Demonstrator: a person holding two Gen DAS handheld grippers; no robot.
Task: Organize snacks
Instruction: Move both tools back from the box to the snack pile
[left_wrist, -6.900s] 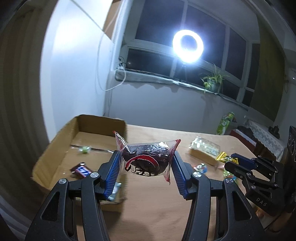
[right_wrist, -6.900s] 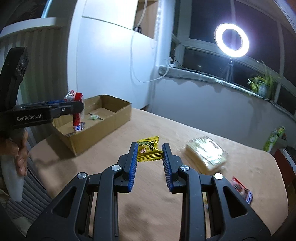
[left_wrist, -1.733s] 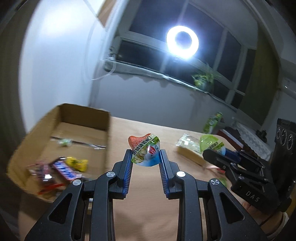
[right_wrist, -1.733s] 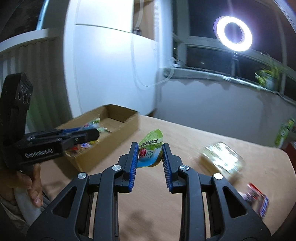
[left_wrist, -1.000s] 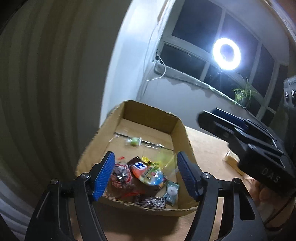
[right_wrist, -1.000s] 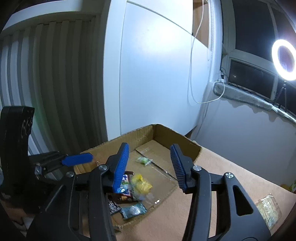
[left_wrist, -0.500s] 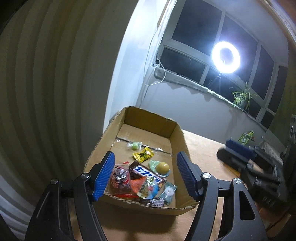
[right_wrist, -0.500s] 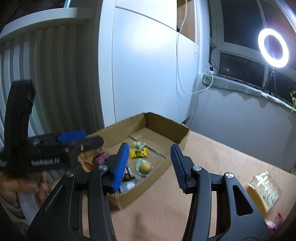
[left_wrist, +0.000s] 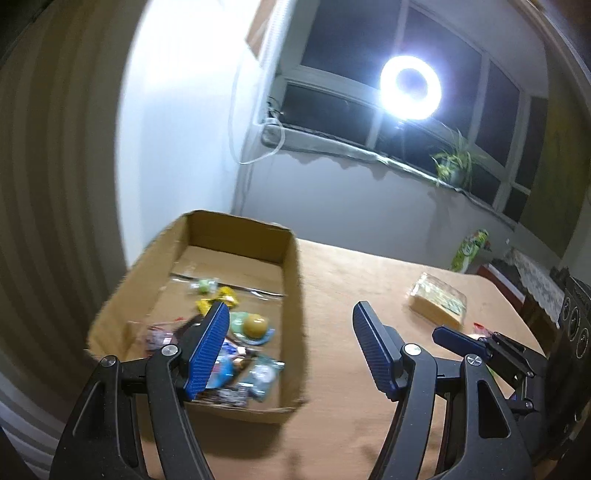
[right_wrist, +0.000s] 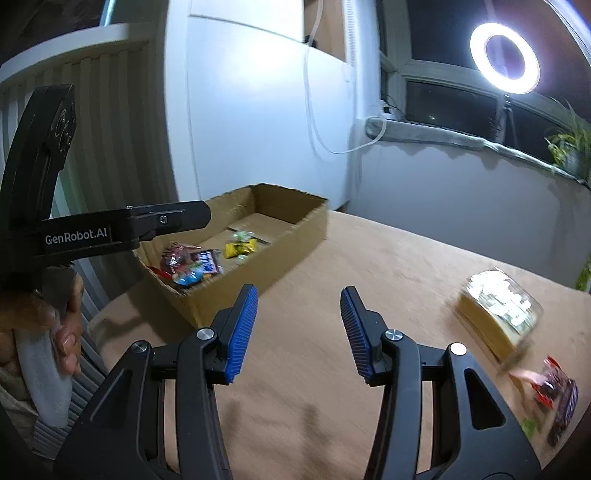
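Note:
An open cardboard box (left_wrist: 291, 280) stands at the table's left end and holds several snacks, among them a jelly cup (left_wrist: 255, 326) and a yellow wrapper (left_wrist: 221, 299). My left gripper (left_wrist: 291, 314) is open and empty, its fingertips straddling the box's right wall from above. My right gripper (right_wrist: 299, 295) hangs open and empty over bare table, just right of the box (right_wrist: 295, 236). A clear packet of yellow biscuits (right_wrist: 498, 306) lies on the table to the right. Beyond it sit a red and dark snack bar (right_wrist: 554, 391) and a small green candy (right_wrist: 530, 426).
A person's hand (right_wrist: 55, 321) holds the left gripper (right_wrist: 195, 216) beside the box. The right gripper (left_wrist: 443, 332) shows low at the right of the left wrist view. A green bag (left_wrist: 471, 249) stands at the table's far edge; a ring light (left_wrist: 410, 86) glares by the window.
Both grippers have swung right, away from over the box, so the box has slid left in both views. The biscuit packet and loose snacks have come into sight. Both stay open and empty.

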